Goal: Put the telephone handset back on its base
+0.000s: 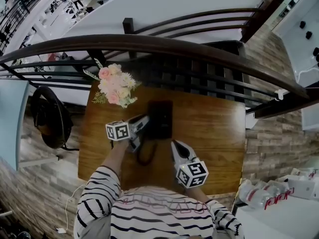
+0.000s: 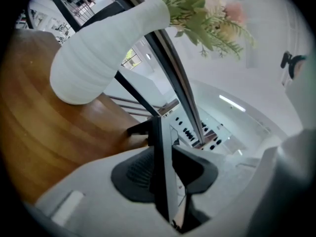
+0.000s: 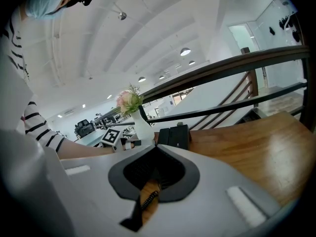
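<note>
A black telephone [image 1: 160,118] stands mid-table on the wooden table [image 1: 214,133]. In the right gripper view its handset [image 3: 163,136] appears to lie along the base's [image 3: 179,136] left side. A coiled cord [image 1: 144,156] curls from it toward me. My left gripper [image 1: 144,121] is at the phone's left edge. Its jaws [image 2: 165,147] stand a narrow slit apart with nothing between them, and a black end of the phone [image 2: 139,130] shows just past them. My right gripper [image 1: 175,144] hovers at the phone's near right, tips [image 3: 157,149] together and holding nothing.
A white vase of pink flowers [image 1: 115,86] stands at the table's far left corner, close to the left gripper [image 2: 94,58]. A dark curved railing [image 1: 164,44] runs behind the table. A black chair [image 1: 50,116] sits off the left edge.
</note>
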